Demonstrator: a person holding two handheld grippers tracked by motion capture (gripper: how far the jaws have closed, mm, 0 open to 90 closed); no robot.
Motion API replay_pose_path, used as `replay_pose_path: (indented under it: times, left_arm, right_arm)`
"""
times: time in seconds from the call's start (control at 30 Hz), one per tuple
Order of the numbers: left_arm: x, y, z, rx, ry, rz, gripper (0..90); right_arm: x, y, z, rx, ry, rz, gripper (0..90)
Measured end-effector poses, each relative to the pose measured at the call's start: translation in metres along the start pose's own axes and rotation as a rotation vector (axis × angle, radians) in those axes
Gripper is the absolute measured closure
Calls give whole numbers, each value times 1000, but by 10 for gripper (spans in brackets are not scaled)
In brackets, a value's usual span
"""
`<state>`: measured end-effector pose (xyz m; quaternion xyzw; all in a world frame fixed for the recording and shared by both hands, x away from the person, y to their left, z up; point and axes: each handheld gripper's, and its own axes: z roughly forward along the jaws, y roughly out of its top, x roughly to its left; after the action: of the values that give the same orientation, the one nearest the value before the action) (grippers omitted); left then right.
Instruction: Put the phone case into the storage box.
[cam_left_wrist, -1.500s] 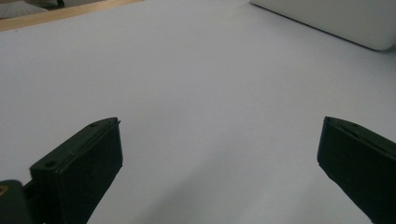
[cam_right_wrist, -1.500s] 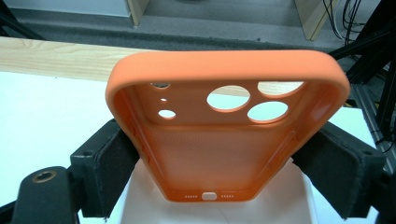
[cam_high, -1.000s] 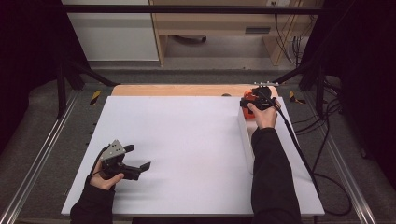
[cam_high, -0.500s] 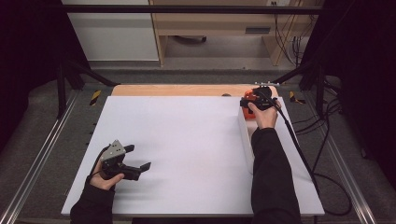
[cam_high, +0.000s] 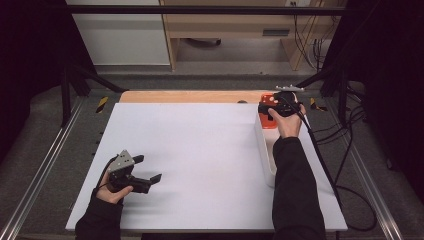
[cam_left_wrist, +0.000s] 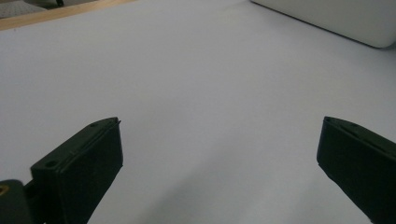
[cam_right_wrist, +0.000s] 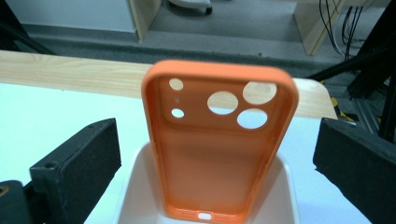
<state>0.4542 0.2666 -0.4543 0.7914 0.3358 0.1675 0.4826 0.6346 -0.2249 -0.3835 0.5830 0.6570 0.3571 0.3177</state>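
An orange phone case (cam_right_wrist: 219, 154) with round camera holes stands upright in the far end of a long white tray (cam_right_wrist: 135, 186). My right gripper (cam_right_wrist: 217, 135) is open, with one jaw on each side of the case and not touching it. In the high view this right gripper (cam_high: 274, 104) is at the far right of the table, over the case (cam_high: 266, 98) and the tray (cam_high: 264, 150). My left gripper (cam_high: 150, 168) rests low at the near left, open. Nothing lies between the jaws of the left gripper (cam_left_wrist: 219, 154), just the white tabletop (cam_left_wrist: 201, 84).
A wooden strip (cam_high: 190, 96) runs along the far edge of the white table (cam_high: 200, 150). Metal rails (cam_high: 45, 170) flank both sides. Cables (cam_high: 345, 165) trail off to the right of the table. The tray's near end (cam_left_wrist: 336, 18) shows far off in the left gripper view.
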Motion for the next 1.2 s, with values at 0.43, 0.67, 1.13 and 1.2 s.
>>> replay_pose_path:
  times: [0.43, 0.67, 1.13, 1.2]
  left_arm:
    - [-1, 1, -1, -6, -2, -3, 0]
    - [-2, 2, -1, -8, -4, -1, 0]
    - [-3, 3, -3, -22, -9, -3, 0]
    - [-3, 3, -3, -24, -12, -3, 0]
  right_arm:
    - [2, 9, -42, -96, 119, -29, 17]
    - [7, 9, -75, -163, 260, -82, 10]
    - [25, -18, -129, -206, 466, -227, 4]
    - [28, -26, -135, -219, 499, -247, 4]
